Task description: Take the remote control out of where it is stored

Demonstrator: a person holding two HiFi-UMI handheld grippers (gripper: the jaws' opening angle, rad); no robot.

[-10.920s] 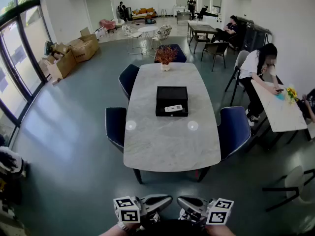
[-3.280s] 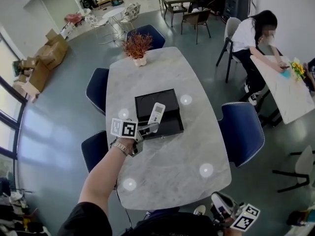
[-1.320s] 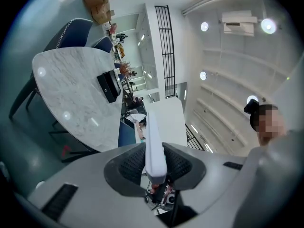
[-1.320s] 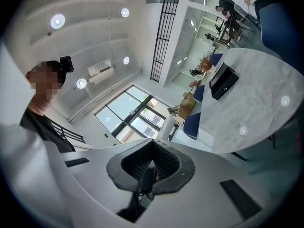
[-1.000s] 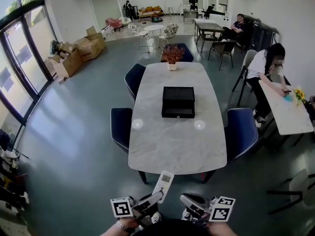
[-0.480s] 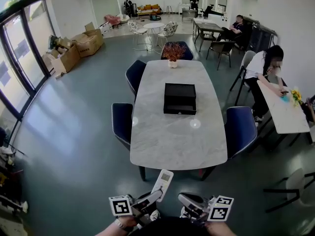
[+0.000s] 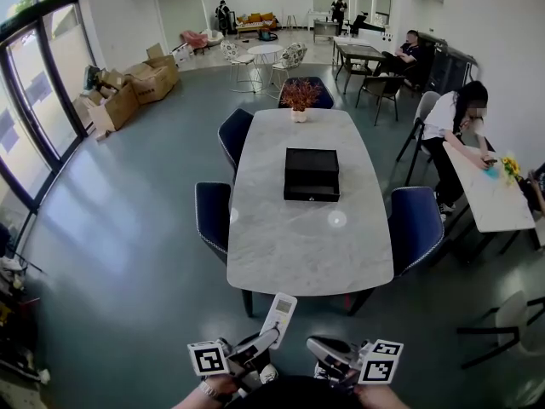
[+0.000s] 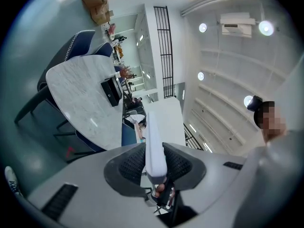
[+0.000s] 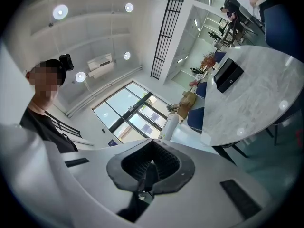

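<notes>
The remote control point(image 7: 279, 312) is a slim white plastic bar. It looks rigid and is probably light, with smooth faces that could slip. A hold across its two broad flat sides near the lower end, as here, seems sound, while squeezing over the buttons would risk pressing them. It is out of its storage and held in the air, well short of the table. The ribbed black pads point(image 8: 133, 163) of the left gripper point(image 8: 155, 161) clamp its lower end, and the rest stands out past the jaws, away from the person. The right gripper point(image 9: 151, 167) hangs just beside it, its jaws pressed together on nothing. Ahead, the table point(image 7: 306, 254) has a pale, glossy, marble-look top with rounded corners. On it sits the black box point(image 7: 312, 174), a low rectangular case that looks closed as far as this distance allows. Blue padded chairs point(image 7: 414, 224) stand around the table on a smooth grey floor point(image 7: 128, 254).
</notes>
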